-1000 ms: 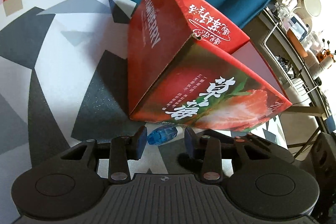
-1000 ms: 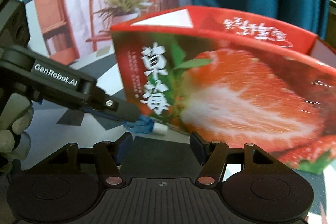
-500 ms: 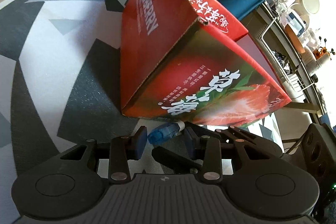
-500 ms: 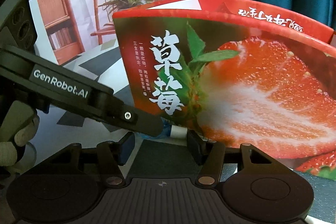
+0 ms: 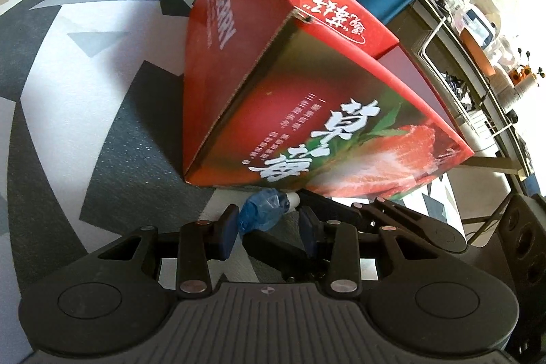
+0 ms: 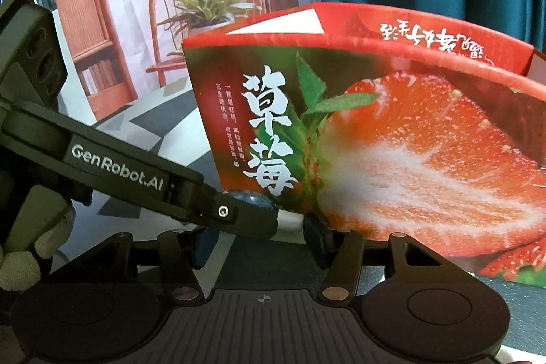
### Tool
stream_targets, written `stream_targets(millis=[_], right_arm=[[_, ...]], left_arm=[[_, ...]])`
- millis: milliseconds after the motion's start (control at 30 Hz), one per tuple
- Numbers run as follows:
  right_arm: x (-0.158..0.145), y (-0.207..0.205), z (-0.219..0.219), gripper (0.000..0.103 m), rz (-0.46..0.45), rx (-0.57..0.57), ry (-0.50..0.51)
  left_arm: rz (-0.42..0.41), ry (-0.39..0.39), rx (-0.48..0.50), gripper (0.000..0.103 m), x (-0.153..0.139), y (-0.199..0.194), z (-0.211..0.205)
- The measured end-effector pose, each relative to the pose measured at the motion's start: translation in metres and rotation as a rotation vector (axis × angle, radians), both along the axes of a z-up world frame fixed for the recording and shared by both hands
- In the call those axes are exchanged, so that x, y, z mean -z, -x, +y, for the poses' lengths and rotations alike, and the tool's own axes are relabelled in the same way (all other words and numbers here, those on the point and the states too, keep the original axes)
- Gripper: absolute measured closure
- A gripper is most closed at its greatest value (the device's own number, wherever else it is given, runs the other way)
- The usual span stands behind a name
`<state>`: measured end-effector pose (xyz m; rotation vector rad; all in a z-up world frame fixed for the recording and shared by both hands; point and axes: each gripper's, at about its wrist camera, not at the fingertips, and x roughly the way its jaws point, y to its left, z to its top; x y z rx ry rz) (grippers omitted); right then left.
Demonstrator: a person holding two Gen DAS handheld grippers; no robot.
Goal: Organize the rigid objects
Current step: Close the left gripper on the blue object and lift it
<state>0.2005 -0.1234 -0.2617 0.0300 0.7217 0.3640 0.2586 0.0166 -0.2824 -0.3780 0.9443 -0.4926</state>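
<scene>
A crinkled translucent blue bottle [image 5: 262,214] with white cap is seen lying on the patterned tablecloth [image 5: 68,98] against the glossy cardboard strawberry box [image 5: 307,111], between the spread fingers of both left gripper [image 5: 268,227] and right gripper [image 6: 259,239].

A red strawberry box [image 5: 307,84] stands on a table [image 5: 51,84] patterned in grey, black and white triangles, one corner turned toward the camera. Just in front of it lies a small blue bottle [image 5: 264,214] with a white cap, between the spread blue-padded fingers of the left gripper [image 5: 269,229]. The black right gripper [image 5: 375,220] reaches in from the right, near the bottle.
</scene>
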Motion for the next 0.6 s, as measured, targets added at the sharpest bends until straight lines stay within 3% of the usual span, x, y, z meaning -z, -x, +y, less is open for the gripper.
stream_targets(millis=[600], right_arm=[[-0.03,0.027,-0.012,0.053,-0.106,0.028,0.003]], left_arm=[[-0.13,-0.028,0.066,0.064,-0.035,0.016,-0.015]])
